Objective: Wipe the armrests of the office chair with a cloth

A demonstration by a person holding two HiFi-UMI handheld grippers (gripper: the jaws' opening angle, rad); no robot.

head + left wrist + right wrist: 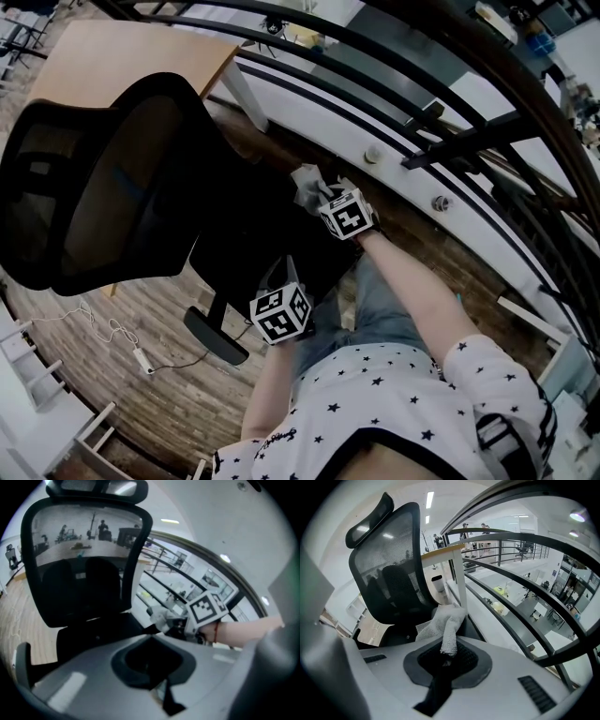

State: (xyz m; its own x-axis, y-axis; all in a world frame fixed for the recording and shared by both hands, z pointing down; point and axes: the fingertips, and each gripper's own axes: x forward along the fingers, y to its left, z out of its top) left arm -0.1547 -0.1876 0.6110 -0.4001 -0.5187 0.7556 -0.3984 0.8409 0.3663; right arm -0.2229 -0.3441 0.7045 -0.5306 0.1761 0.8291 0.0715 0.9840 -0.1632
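The black office chair (103,178) has a mesh back and stands at the left of the head view. My right gripper (319,195) is shut on a grey-white cloth (306,183) at the far side of the seat, by the railing. In the right gripper view the cloth (443,625) hangs out of my right gripper (445,656), bunched against a dark part of the chair. My left gripper (284,272) hovers over the seat's near side, shut and holding nothing. It sits just above one black armrest (216,336). The left gripper view shows my left gripper (150,660) facing the chair back (79,559).
A wooden desk (131,52) stands behind the chair. A black metal railing (450,131) curves along the right, close to the right gripper. A white cable (112,333) lies on the wooden floor at the lower left. My legs are just below the grippers.
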